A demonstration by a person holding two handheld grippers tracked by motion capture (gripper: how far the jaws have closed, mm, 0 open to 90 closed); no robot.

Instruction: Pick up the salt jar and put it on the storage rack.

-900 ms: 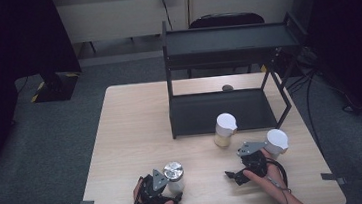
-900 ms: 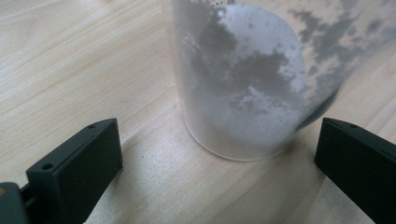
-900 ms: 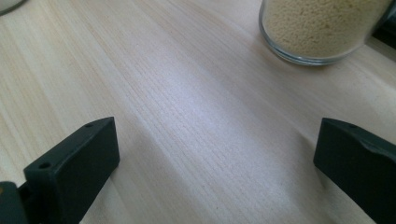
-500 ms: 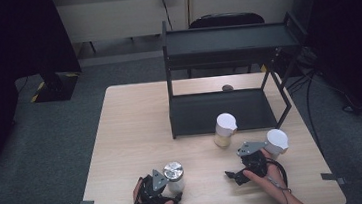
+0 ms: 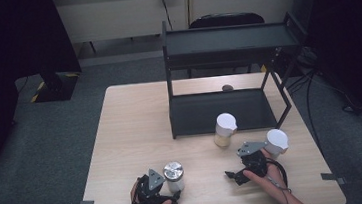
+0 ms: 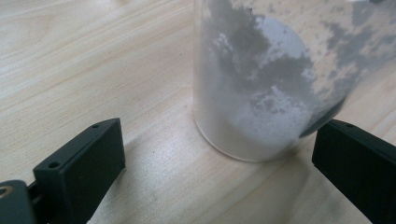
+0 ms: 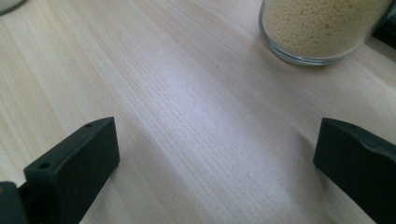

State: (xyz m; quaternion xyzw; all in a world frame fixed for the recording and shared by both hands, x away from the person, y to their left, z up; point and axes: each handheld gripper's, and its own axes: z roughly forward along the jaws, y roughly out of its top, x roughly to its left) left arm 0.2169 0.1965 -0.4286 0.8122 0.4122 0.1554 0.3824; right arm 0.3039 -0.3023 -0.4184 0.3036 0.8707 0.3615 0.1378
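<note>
A clear jar with a silver lid (image 5: 173, 175) stands near the table's front edge; in the left gripper view this jar (image 6: 266, 84) holds white powder and sits just ahead, between the jaws. My left gripper (image 5: 165, 191) (image 6: 219, 140) is open, its pads off the glass, the right one close to it. A white-lidded jar of yellowish grains (image 5: 225, 129) (image 7: 322, 28) stands in front of the rack. My right gripper (image 5: 238, 167) (image 7: 215, 135) is open over bare wood, a short way from that jar. Another white-lidded jar (image 5: 276, 141) stands just right of the right hand.
A black two-level rack (image 5: 226, 72) occupies the back of the wooden table (image 5: 132, 137). A small dark object (image 5: 227, 87) lies behind the rack's lower shelf. A chair (image 5: 225, 21) stands beyond the table. The edge of a jar base (image 7: 8, 4) shows in the right gripper view's top left corner.
</note>
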